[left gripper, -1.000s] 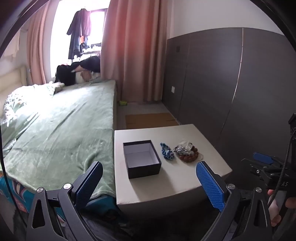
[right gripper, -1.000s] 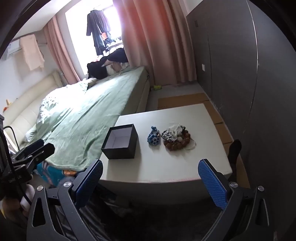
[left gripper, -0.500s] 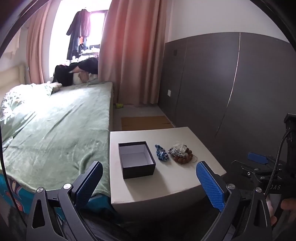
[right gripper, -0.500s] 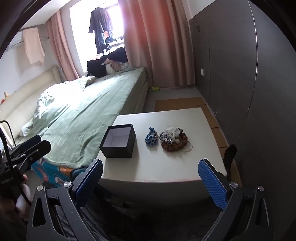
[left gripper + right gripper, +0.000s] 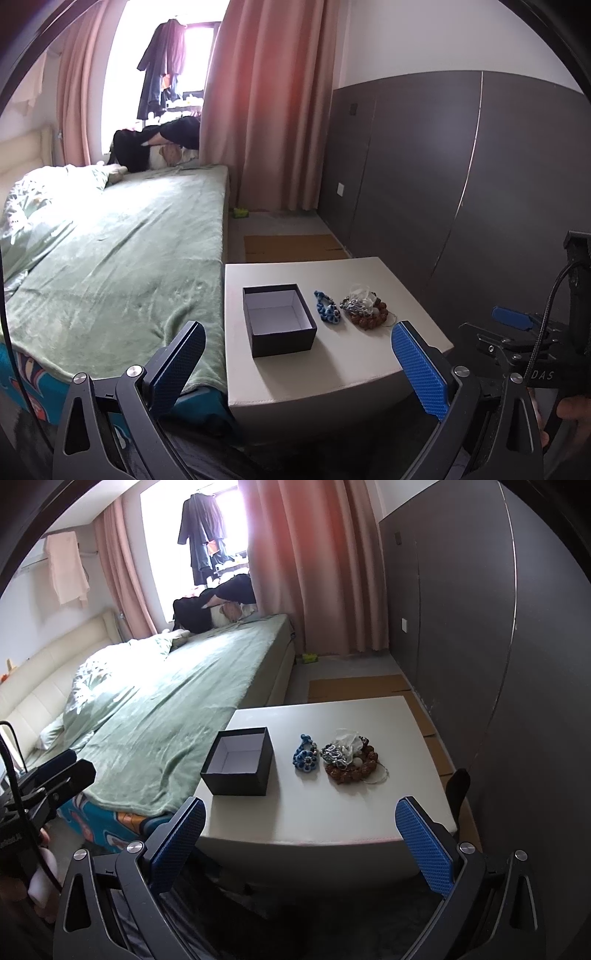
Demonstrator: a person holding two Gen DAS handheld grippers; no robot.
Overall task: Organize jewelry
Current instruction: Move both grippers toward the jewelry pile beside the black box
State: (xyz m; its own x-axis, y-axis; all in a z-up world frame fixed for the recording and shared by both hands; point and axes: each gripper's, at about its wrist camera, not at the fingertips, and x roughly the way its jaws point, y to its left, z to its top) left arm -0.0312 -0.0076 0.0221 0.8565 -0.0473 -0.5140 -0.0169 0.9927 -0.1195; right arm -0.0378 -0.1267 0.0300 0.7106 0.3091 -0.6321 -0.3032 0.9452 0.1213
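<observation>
An open black box (image 5: 279, 319) with a white inside stands on a low white table (image 5: 369, 354). Right of it lie a blue bead piece (image 5: 327, 312) and a pile with a brown bead bracelet and silver chains (image 5: 364, 308). The right wrist view shows the same box (image 5: 238, 760), blue piece (image 5: 306, 755) and pile (image 5: 349, 760) on the table (image 5: 332, 812). My left gripper (image 5: 295, 363) is open and empty, short of the table's near edge. My right gripper (image 5: 299, 840) is open and empty, also before the near edge.
A bed with a green blanket (image 5: 110, 258) abuts the table's left side. A dark panelled wall (image 5: 480, 184) runs along the right. Cardboard (image 5: 295, 247) lies on the floor behind the table. Pink curtains (image 5: 273, 110) hang at the back.
Both views have shifted slightly over the second; the table and jewelry sit a little lower and further left in the left wrist view. Both grippers stay open. Nothing on the table has moved.
</observation>
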